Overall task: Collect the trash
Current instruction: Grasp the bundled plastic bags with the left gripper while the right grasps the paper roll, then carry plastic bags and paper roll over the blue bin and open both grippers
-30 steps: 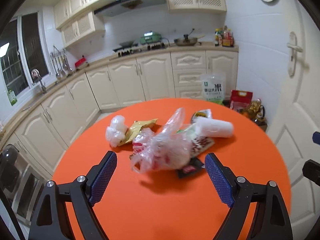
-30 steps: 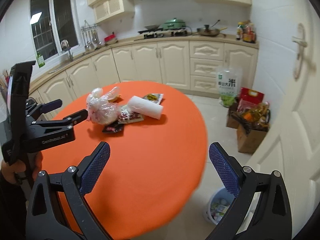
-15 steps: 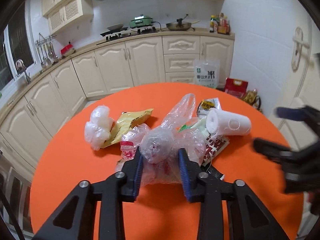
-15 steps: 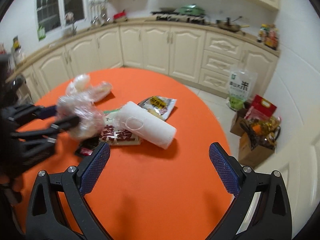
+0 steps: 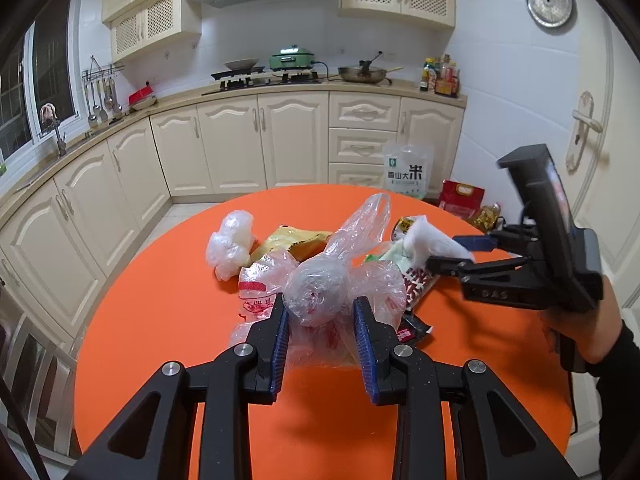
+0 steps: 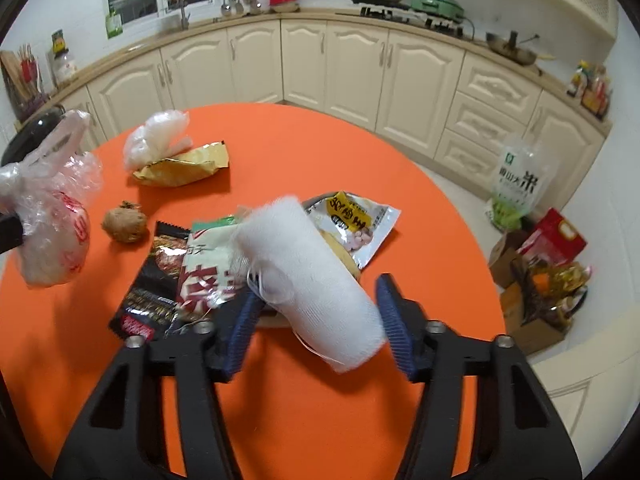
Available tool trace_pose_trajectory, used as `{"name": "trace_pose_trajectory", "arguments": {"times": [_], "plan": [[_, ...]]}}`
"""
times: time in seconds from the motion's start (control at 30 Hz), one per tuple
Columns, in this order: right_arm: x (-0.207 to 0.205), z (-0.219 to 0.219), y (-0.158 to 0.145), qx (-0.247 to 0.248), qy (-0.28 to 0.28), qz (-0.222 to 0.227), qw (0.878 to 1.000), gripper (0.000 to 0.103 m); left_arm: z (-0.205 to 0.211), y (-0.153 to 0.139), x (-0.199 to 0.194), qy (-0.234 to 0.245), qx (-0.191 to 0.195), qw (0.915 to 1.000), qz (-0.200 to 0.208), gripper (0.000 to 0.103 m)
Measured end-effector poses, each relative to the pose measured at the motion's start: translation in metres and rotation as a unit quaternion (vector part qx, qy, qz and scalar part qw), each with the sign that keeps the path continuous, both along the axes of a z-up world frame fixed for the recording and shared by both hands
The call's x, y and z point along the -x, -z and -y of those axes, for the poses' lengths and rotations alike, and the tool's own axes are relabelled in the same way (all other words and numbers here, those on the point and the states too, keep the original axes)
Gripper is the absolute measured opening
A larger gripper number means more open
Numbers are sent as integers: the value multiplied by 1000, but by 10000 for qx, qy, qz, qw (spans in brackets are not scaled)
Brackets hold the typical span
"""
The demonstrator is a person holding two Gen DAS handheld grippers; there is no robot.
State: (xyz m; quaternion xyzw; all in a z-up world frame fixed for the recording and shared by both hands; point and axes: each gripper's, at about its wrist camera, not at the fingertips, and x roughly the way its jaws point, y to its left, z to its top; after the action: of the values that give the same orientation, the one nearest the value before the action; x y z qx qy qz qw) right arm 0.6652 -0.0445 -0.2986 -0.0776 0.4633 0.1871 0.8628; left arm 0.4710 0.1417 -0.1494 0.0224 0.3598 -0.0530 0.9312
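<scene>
On the round orange table (image 5: pixel 160 320) lies a heap of trash. My left gripper (image 5: pixel 320 312) is shut on a knotted clear plastic bag (image 5: pixel 318 292), which also shows at the left edge of the right wrist view (image 6: pixel 52 216). My right gripper (image 6: pixel 316 296) has its jaws closing on a white cloth roll (image 6: pixel 304 264), pads against both its sides, far end tipped up. In the left wrist view that gripper (image 5: pixel 460 250) pinches the roll (image 5: pixel 428 238). A gold wrapper (image 6: pixel 184 164), a crumpled white bag (image 6: pixel 154 136), a brown lump (image 6: pixel 124 226) and several snack packets (image 6: pixel 352 220) lie loose.
Cream kitchen cabinets (image 5: pixel 240 148) curve round behind the table. On the floor to the right stand a rice bag (image 6: pixel 516 184) and boxes of groceries (image 6: pixel 548 272). A white door (image 5: pixel 592 140) is at the right. A hand in a black sleeve (image 5: pixel 596 336) holds the right gripper.
My left gripper closed on the plastic bag and drew it nearer. My right gripper came down over the white roll and its wide jaws narrowed onto it, tipping the roll.
</scene>
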Motion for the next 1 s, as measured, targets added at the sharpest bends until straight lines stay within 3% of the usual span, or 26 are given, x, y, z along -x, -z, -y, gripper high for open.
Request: {"name": "trace_pose_trajectory", "arguments": {"times": [0.1,0.3,0.5,0.73,1.0], "plan": [[17,7,-7,-160,66,-2,9998,36,11,-3,5,7,-152,9999,50,27],[71,22,-20,-293,137,-41,9995,34,34,-12,26,128,-104,9998,67,27],[126,50,-41,-851,366,22,9957,34,64,-18,58,339,-115,9994,18,27],[182,64,-38,-1146,501,-25,9921,34,105,-21,95,582,-188,9981,-64,27],[234,122,-68,-1412,1104,514,9825,33,165,-24,114,985,-217,9948,-143,27]]}}
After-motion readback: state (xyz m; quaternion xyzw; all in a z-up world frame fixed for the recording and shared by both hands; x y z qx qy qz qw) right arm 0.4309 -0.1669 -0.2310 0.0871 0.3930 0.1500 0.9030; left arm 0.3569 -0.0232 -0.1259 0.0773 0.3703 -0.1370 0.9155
